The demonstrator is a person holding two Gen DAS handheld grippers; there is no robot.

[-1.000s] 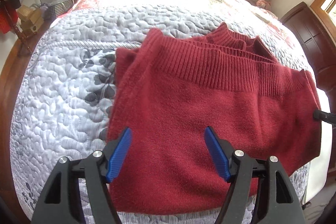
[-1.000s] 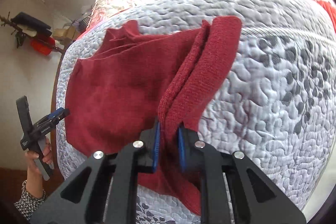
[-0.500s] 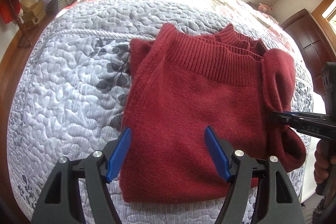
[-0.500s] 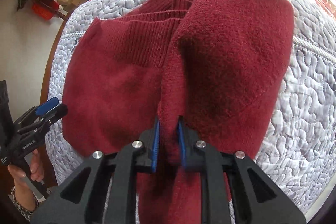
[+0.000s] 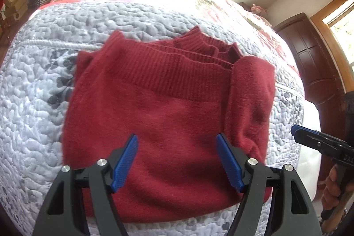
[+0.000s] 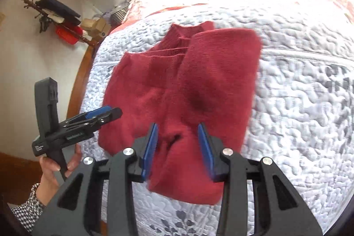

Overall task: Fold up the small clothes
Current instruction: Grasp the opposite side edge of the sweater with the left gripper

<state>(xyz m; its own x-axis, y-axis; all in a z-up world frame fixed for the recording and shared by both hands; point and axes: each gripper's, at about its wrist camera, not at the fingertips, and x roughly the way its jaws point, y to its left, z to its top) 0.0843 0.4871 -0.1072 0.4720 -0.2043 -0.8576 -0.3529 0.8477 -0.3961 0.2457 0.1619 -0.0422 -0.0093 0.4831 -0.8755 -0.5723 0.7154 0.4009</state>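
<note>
the red sweater [image 5: 168, 125] lies folded on the quilt [image 5: 33, 103]. both the left gripper [image 5: 177, 160] and right gripper [image 6: 178, 147] hover spread above it, holding nothing, probably releasing the flap to settle.

On the right tool [image 5: 296, 132], where it enters my left wrist view beside the red sweater [image 5: 168, 125], I read the raised letters "DAS" on its black body; the rest is cut off. In my right wrist view the left tool [image 6: 110, 112] carries small white print on its body, too blurred to read.
</note>
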